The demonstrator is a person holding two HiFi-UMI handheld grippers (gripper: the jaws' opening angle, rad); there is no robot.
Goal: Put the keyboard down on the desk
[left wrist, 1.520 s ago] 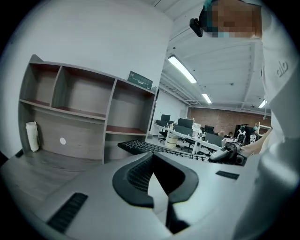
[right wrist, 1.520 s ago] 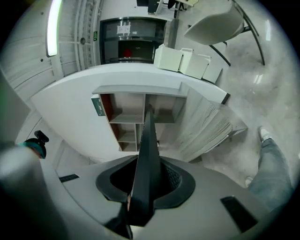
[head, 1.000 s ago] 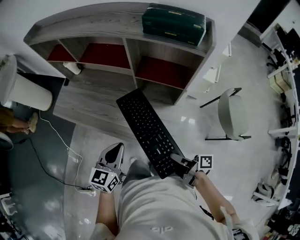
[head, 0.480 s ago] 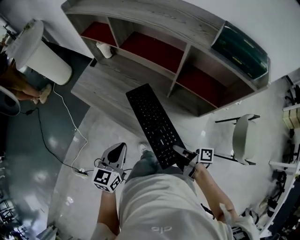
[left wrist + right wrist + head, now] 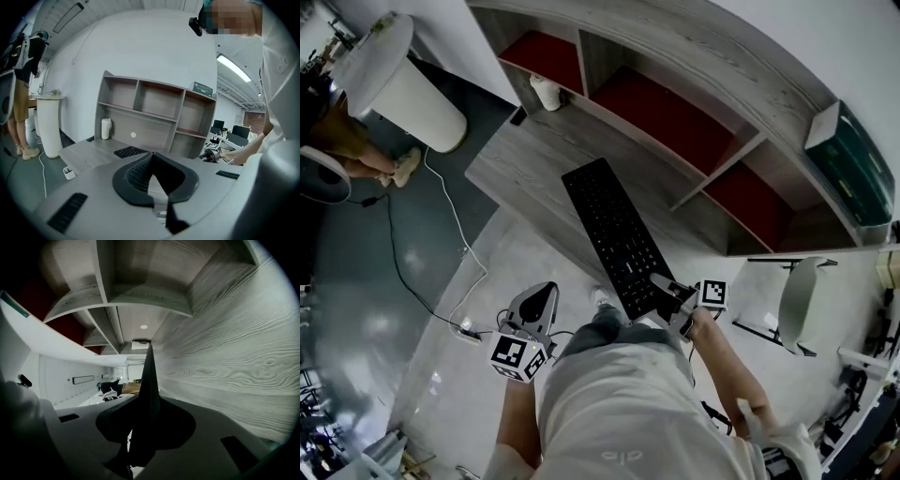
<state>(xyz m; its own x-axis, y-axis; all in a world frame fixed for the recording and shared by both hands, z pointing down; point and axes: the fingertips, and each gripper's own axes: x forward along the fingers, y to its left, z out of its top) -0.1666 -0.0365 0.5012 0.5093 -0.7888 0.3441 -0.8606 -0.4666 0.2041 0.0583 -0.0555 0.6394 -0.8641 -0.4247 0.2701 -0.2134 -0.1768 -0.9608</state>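
A long black keyboard (image 5: pixel 614 234) hangs in the air, its far end over the front part of the grey wooden desk (image 5: pixel 520 155). My right gripper (image 5: pixel 664 289) is shut on its near end. The right gripper view shows the keyboard (image 5: pixel 150 376) edge-on as a thin dark blade between the jaws, with the desk's wood grain (image 5: pixel 234 348) alongside. My left gripper (image 5: pixel 544 292) stays low by the person's left side, shut and holding nothing. From the left gripper view, the keyboard (image 5: pixel 130 151) shows above the desk (image 5: pixel 86 152).
A shelf unit (image 5: pixel 675 70) with red-backed bays rises behind the desk, a dark green box (image 5: pixel 855 164) on top. A white cup (image 5: pixel 547 92) stands at the desk's back. A white pillar (image 5: pixel 403 89), a floor cable with power strip (image 5: pixel 469 330) and a chair (image 5: pixel 797 295) surround it.
The head view has swung, so the desk and shelves sit further right and nearer. The keyboard's far end now reaches over the desk. Both grippers keep their state.
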